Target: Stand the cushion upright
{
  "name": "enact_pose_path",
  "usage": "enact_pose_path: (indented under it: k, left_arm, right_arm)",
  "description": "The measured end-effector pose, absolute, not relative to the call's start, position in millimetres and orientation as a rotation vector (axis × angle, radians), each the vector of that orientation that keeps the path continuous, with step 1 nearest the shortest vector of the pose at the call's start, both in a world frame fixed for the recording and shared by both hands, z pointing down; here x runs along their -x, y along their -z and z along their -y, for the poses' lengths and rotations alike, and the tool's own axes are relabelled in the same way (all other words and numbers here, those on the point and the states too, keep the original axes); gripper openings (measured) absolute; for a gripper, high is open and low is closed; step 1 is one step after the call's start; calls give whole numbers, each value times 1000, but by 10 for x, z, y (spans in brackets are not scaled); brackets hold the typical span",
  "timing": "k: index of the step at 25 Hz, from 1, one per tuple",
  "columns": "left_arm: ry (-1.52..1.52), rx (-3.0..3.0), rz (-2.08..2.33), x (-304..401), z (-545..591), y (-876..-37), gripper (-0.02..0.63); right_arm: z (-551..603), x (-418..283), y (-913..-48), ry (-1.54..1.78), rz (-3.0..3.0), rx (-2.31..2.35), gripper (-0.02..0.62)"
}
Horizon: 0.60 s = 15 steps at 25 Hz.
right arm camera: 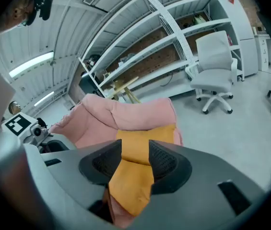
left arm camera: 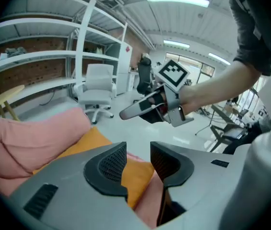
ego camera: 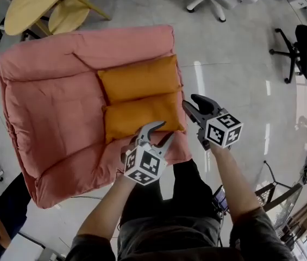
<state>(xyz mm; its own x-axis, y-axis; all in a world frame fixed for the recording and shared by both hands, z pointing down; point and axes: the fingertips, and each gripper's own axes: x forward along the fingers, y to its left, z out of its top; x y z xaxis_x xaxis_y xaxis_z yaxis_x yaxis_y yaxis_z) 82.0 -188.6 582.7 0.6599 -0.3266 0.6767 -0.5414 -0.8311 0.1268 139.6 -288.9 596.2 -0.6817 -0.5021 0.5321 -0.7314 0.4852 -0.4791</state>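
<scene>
While neither holds anything, the left hand-held gripper [ego camera: 167, 130] and the right hand-held gripper [ego camera: 190, 101] hang with jaws moderately parted. Both are at the edge of a low, pink, padded fabric sofa [ego camera: 50, 107], on the side nearest the person. On the sofa's seat two orange, rectangular fabric cushions lie flat, side by side and touching: the nearer cushion [ego camera: 142, 117] and the farther cushion [ego camera: 139, 78]. Each looks soft and light, likely to sag if pinched at one corner. A hold along a long edge, one gripper towards each end, seems best. Count: two grippers, two cushions, one sofa.
</scene>
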Motion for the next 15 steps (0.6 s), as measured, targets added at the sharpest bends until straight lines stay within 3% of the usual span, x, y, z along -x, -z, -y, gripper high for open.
enact_pose_path:
  k: [10, 15]
  left_arm:
    - [-1674, -2659, 315, -1322, 1807, -7253, 296]
    - [-1773, -2594, 236, -1317, 1743, -7571, 325]
  right_arm:
    - [3278, -1461, -7763, -1063, 2304, -823, 207]
    - [3310, -1404, -8179, -1123, 2309, -713, 213]
